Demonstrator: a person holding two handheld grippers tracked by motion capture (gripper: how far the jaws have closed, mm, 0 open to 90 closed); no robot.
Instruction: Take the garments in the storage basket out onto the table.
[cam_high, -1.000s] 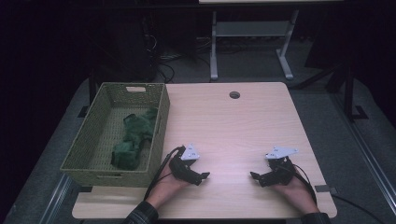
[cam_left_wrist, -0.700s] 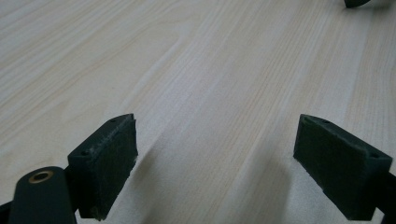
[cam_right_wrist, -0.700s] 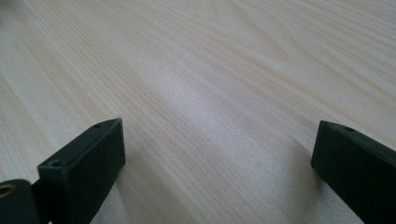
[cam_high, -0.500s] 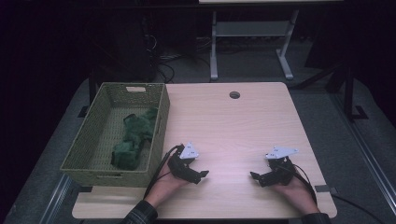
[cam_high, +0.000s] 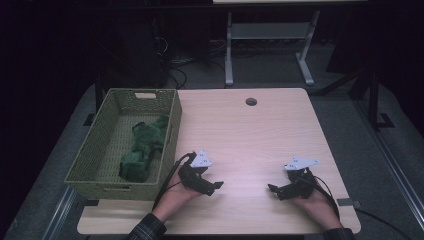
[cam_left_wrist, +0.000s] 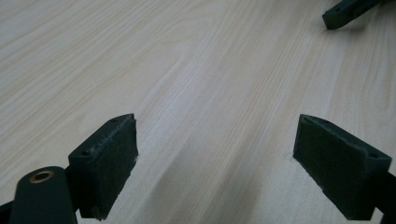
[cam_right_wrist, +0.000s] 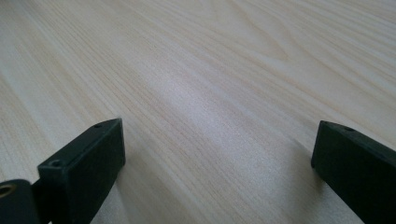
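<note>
A person rests both hands near the desk's (cam_high: 240, 130) front edge. The left gripper (cam_high: 214, 187) and right gripper (cam_high: 272, 188) point toward each other, jaws spread wide and empty on bare wood, seemingly a waiting pose. A woven basket (cam_high: 172, 127) along the desk's left edge holds a crumpled green cloth (cam_high: 142, 147), likely the thing to handle.

The near ends of the black gripper pads (cam_left_wrist: 105, 161) are cut off by the bottom edge in both gripper views. The green cloth (cam_high: 142, 147) is partly hidden behind the basket (cam_high: 120, 187) wall. Both forearms are cut off at the bottom of the high view.
</note>
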